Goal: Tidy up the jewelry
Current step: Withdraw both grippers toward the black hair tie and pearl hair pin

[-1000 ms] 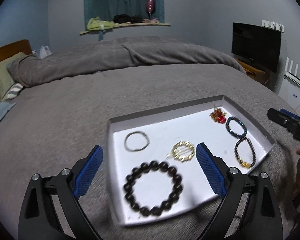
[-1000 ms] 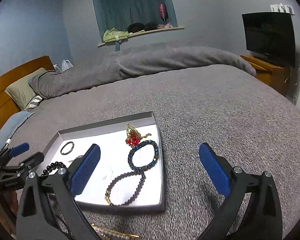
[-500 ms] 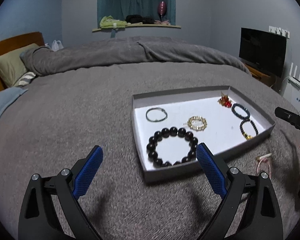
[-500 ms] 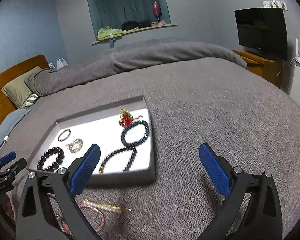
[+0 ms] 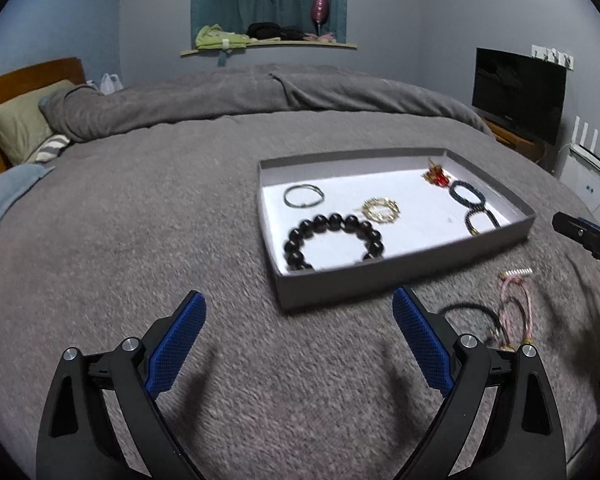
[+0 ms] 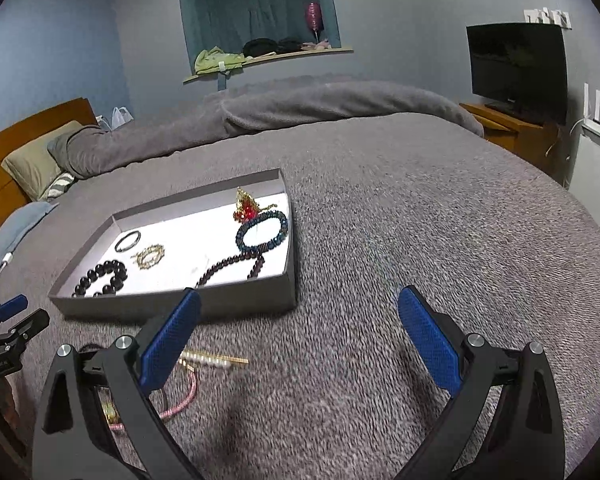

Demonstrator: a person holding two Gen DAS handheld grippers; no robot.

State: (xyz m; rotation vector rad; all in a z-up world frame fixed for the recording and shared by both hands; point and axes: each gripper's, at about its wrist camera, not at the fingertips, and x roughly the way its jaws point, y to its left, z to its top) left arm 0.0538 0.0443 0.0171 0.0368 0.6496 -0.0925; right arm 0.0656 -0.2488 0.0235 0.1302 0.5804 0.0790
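On grey bed [image 5: 148, 208]: left hand-held gripper [image 5: 298, 342] spread wide, empty, over blanket, short of tray [image 5: 400, 276]. Right hand-held gripper [image 6: 300, 330] also spread wide, empty, hanging over blanket right of tray. Tray holds big black bead bracelet [image 5: 334, 242], thin ring bangle [image 5: 303, 195], gold bracelet [image 5: 381, 210], red-gold charm [image 5: 436, 176], two dark bead bracelets [image 5: 466, 194]. Outside tray, on blanket: pearl hair clip [image 6: 212, 360], pink cord [image 5: 516, 308], black loop [image 5: 468, 312]. Versus one second ago: left hand-held gripper backed away from over tray; both views show tray farther off.
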